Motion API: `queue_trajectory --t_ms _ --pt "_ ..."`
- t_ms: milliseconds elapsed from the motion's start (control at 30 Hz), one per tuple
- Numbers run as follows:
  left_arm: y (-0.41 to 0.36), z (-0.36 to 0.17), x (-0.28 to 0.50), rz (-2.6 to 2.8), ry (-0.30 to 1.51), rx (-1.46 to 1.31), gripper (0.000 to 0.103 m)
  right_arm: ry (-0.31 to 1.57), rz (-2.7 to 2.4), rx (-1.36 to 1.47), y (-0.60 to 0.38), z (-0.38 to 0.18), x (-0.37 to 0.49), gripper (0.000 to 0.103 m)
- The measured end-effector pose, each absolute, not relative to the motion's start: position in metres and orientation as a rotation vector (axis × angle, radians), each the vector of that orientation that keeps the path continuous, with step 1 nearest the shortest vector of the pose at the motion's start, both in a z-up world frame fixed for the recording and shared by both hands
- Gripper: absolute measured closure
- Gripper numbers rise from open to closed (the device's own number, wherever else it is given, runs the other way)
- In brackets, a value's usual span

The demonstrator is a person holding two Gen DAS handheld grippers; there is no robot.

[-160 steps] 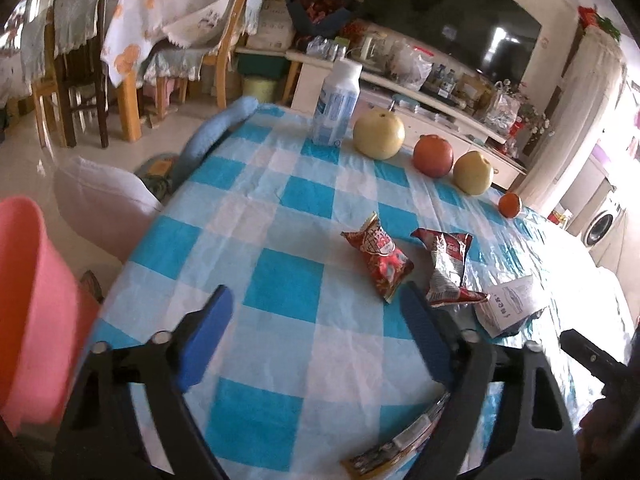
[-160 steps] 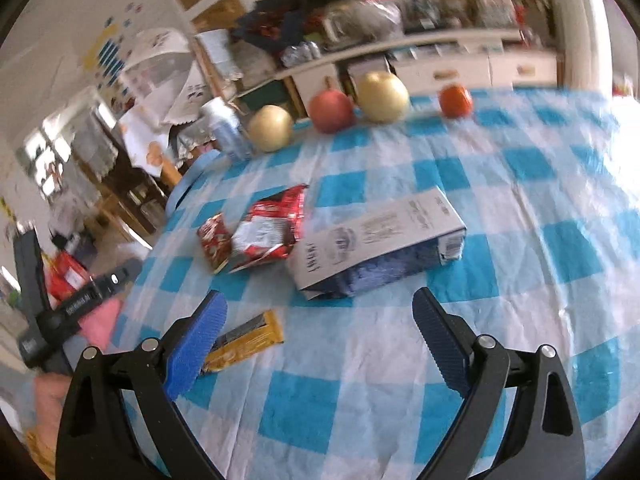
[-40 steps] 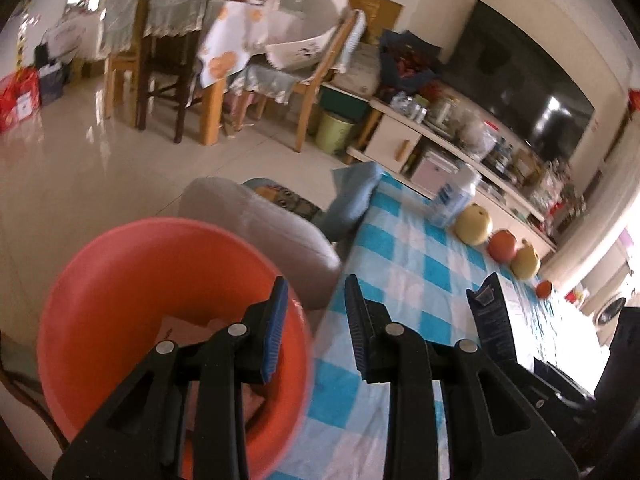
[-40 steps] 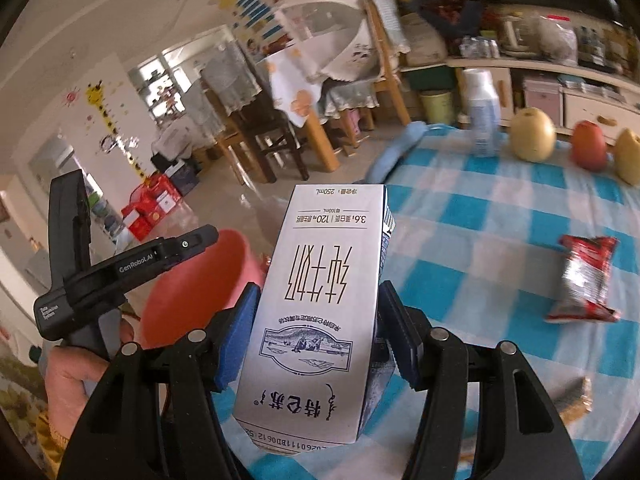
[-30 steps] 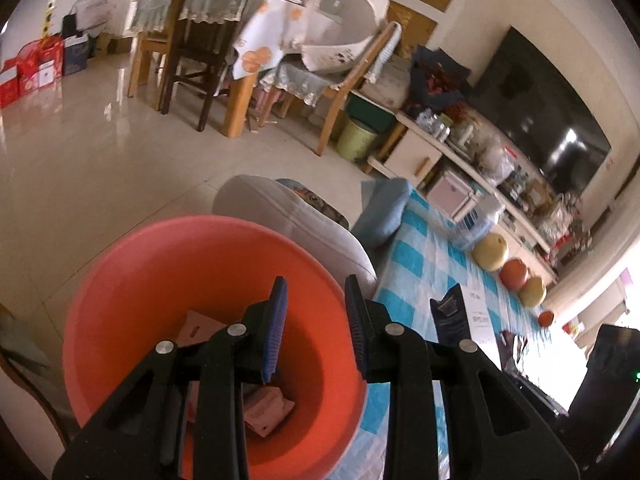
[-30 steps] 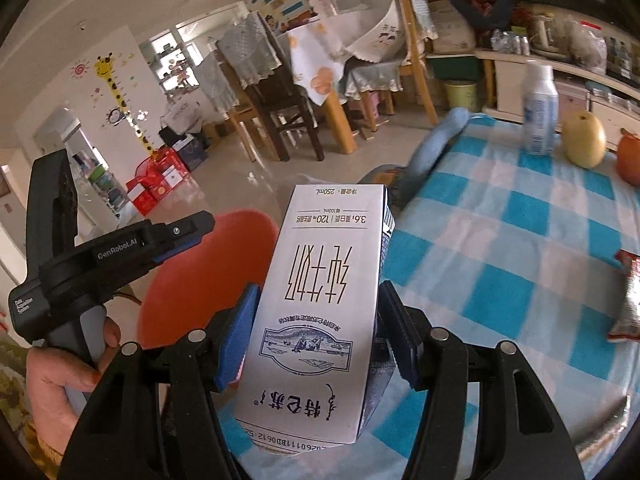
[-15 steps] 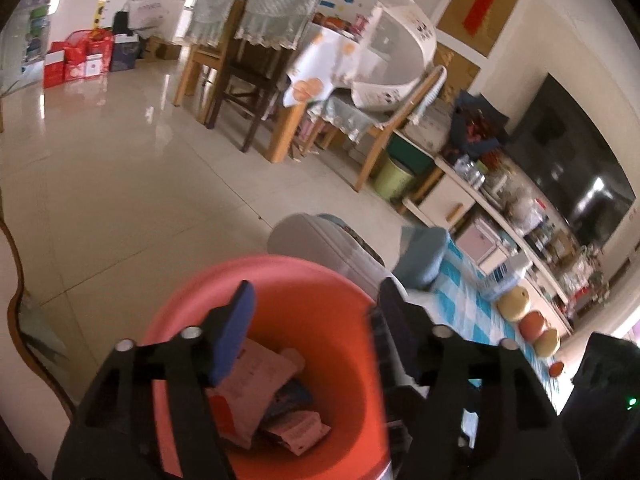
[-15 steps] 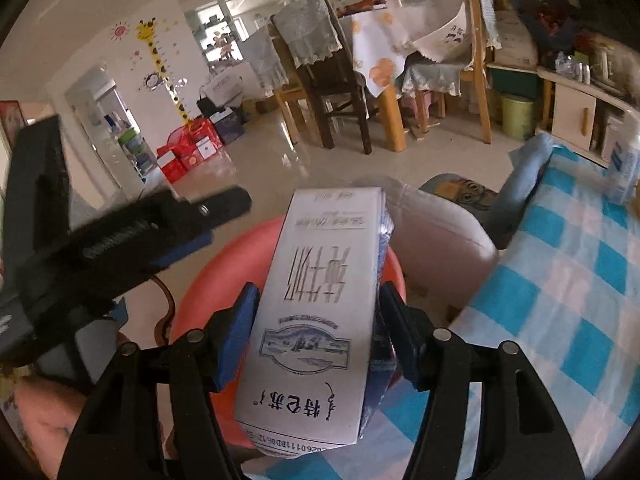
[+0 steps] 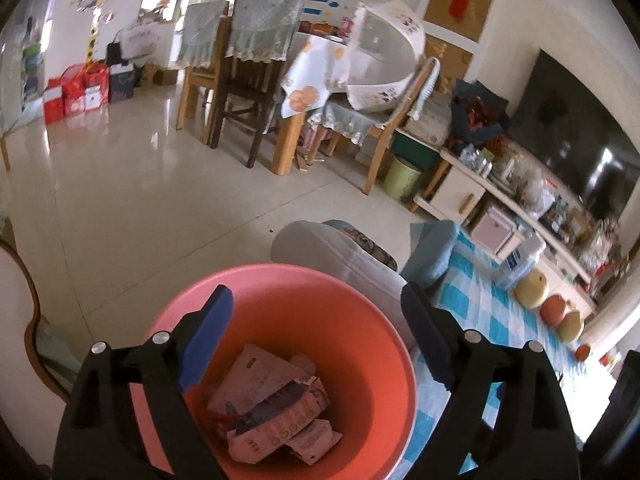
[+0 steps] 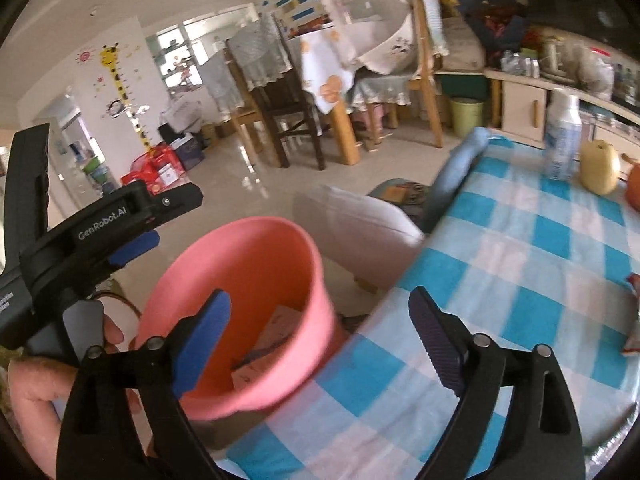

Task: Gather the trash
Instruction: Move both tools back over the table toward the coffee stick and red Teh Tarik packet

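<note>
Step in hand: dropping collected trash into the pink bucket (image 9: pixel 280 292), judged as the release just finishing.
Left gripper (image 9: pixel 316 336): jaws wide with nothing between them, having just been opening; it hangs directly above the pink bucket's mouth.
Right gripper (image 10: pixel 320 332): jaws wide and empty, likewise just been opening; it sits just beside the pink bucket, on the side of the checked surface (image 10: pixel 520 240).
Trash already in: cartons and wrappers (image 9: pixel 276 408) lie crumpled at the bottom of the pink bucket; the milk carton appears to be among them, though which piece it is I cannot tell.
Trash left: a red wrapper (image 10: pixel 632 340) shows at the frame edge, well apart from the pink bucket, on the checked surface.
Not trash, by my judgement: the bottle (image 10: pixel 562 136) and pear (image 10: pixel 598 168) far from the pink bucket.
Doing it well: keep both jaws wide while lifting clear of the pink bucket's rim, so no finger hooks the wall and tips it.
Risk: the pink bucket stands off the checked surface's edge, so a nudge could topple it.
</note>
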State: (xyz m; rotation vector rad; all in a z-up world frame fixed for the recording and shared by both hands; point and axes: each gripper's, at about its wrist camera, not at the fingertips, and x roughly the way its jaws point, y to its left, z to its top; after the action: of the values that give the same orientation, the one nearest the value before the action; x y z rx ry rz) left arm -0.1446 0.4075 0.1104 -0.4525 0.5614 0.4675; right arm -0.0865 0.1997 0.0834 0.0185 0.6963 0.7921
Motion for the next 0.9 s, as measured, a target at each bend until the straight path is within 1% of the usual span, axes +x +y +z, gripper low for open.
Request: queue_trajectory --t_ms 900 --pt "0.265 0.094 -0.081 0.235 0.657 -0.124 0.016 0.659 0.565 0.038 0.053 0.079 -0.097 0.013"
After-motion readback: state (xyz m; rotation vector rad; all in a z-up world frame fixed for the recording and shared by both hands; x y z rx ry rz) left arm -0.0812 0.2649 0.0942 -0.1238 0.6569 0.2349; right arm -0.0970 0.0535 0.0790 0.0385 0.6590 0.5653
